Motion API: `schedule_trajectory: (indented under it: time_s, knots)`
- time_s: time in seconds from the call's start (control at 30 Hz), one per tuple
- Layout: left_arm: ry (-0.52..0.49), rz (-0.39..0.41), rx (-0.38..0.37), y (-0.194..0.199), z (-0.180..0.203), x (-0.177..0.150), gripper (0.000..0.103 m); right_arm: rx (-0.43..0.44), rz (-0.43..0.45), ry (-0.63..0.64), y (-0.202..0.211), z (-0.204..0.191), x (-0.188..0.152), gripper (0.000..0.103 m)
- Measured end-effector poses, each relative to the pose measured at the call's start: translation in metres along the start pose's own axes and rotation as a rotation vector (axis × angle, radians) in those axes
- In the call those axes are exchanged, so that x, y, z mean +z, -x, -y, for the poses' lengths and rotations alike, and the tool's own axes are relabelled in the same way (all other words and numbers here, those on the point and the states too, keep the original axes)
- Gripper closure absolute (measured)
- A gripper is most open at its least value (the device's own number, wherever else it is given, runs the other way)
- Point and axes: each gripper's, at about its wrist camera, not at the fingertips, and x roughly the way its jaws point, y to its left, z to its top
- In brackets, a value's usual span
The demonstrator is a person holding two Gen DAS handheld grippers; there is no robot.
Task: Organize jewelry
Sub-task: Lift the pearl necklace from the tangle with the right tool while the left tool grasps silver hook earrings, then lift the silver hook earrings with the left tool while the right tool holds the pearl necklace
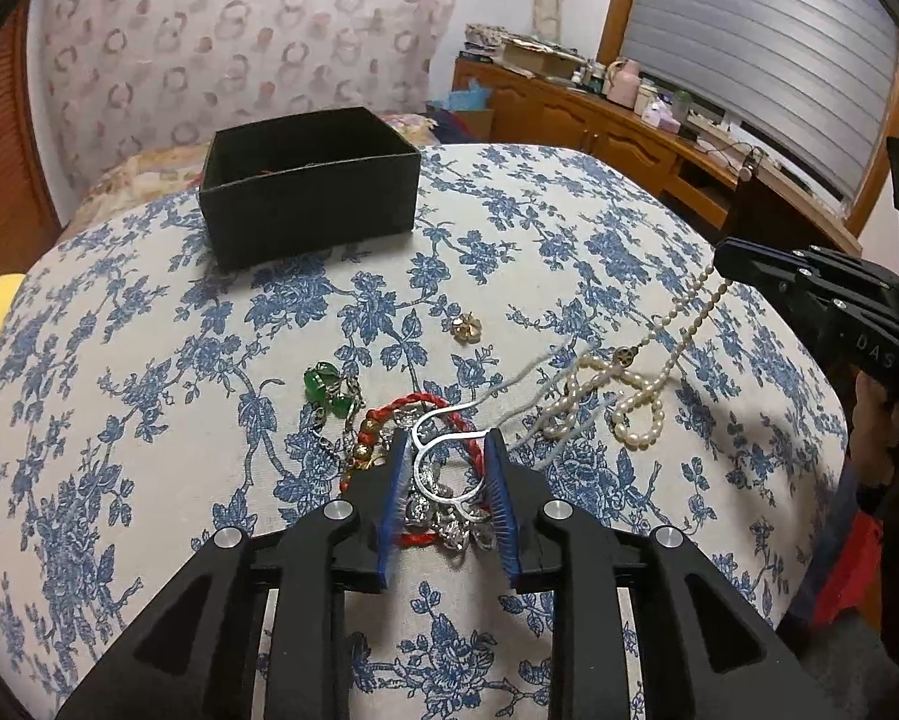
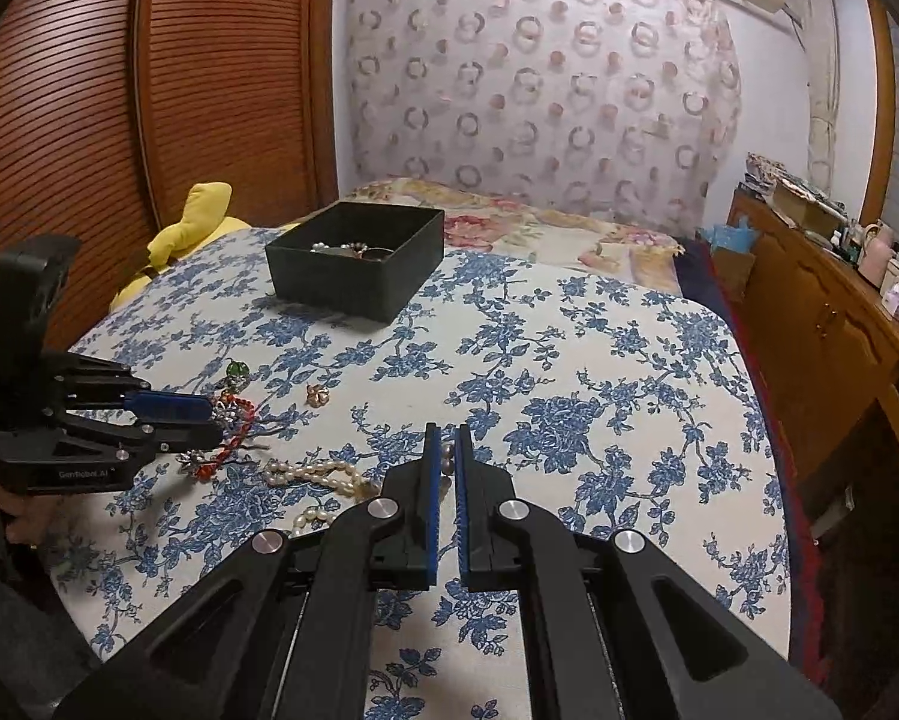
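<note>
Now left hand-held gripper (image 1: 444, 450) stands parted around the tangle (image 1: 431, 480), pads clear. Right hand-held gripper (image 2: 447, 450) is pinched on the pearls (image 1: 635, 396), strand trailing to 9 o'clock. Risk: pearls snag the tangle, dragging it. Box (image 1: 305, 186) sits at 12 o'clock.

Blue-flowered white cloth (image 1: 569, 252), black box (image 1: 308, 213), red bracelet (image 1: 431, 405)

My left gripper (image 1: 446, 450) and right gripper (image 2: 447, 450): matte black angular linkage arms, round silver pivot screws, blue ribbed pads (image 1: 389, 516) on the fingers. White lettering on both bodies, partly readable. Dark sleeve (image 2: 5, 618) by left grip.
</note>
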Motion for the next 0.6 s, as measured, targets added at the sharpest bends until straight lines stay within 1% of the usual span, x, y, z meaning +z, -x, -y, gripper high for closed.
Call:
schedule_trajectory:
  time_s: [0.2, 0.3, 0.37, 0.53, 0.6]
  knots:
    - [-0.012, 0.002, 0.016, 0.0017, 0.0024, -0.0017, 0.077, 0.009, 0.0, 0.004, -0.0021, -0.0037, -0.002, 0.098]
    - [-0.02, 0.009, 0.036, 0.0031, 0.0038, -0.002, 0.074, 0.015, -0.002, 0.008, -0.0034, -0.0066, -0.003, 0.098]
    - [-0.024, 0.018, 0.031, 0.006, 0.0047, -0.0015, 0.071, 0.017, -0.006, 0.01, -0.0047, -0.008, -0.004, 0.098]
    - [-0.016, 0.02, 0.039, 0.0064, 0.003, -0.0011, 0.07, 0.023, -0.011, 0.008, -0.0074, -0.0087, -0.0067, 0.098]
    - [-0.012, 0.032, 0.057, 0.0083, 0.0021, -0.0011, 0.069, 0.025, -0.012, 0.007, -0.0082, -0.0086, -0.0074, 0.098]
